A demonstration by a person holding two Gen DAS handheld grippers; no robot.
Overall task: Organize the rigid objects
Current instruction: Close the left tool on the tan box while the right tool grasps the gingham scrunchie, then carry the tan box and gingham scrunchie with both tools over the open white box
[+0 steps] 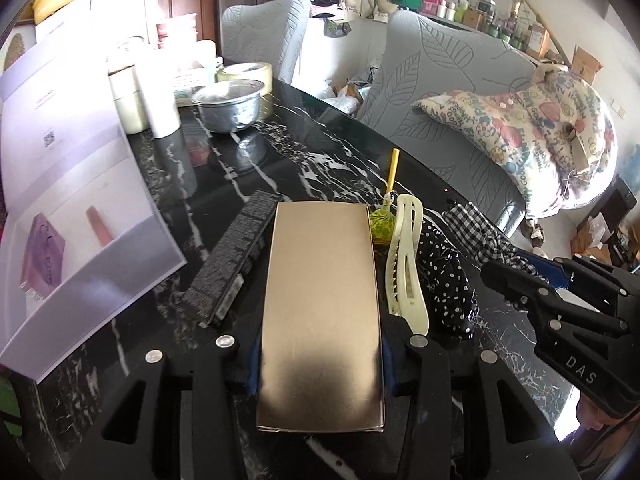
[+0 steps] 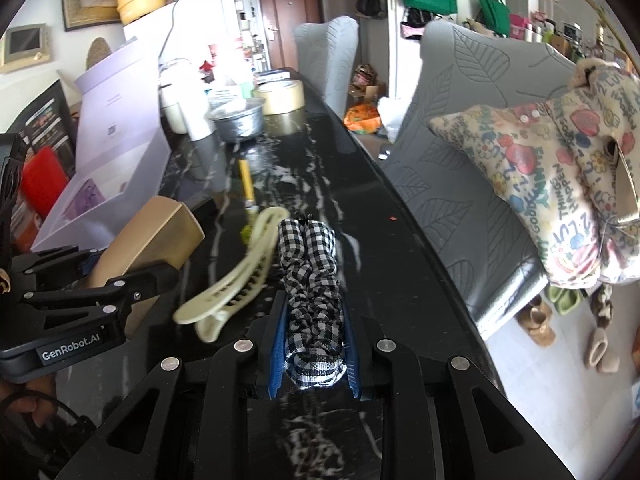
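A: Left wrist view?
B: The left gripper [image 1: 318, 364] is clamped part-way open across a flat, matte gold box [image 1: 320, 320], above the glossy black marble table [image 1: 320, 152]. Beside it lie a cream plastic hair clip [image 1: 408, 264] and a black brush [image 1: 230, 256].

A: Right wrist view?
B: The right gripper [image 2: 314, 360] is nearly closed, blue pads squeezing a soft, ruched gingham scrunchie [image 2: 310, 280].

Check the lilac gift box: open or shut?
Open. The box's lid stands up behind the tray, and printed items lie visible inside.
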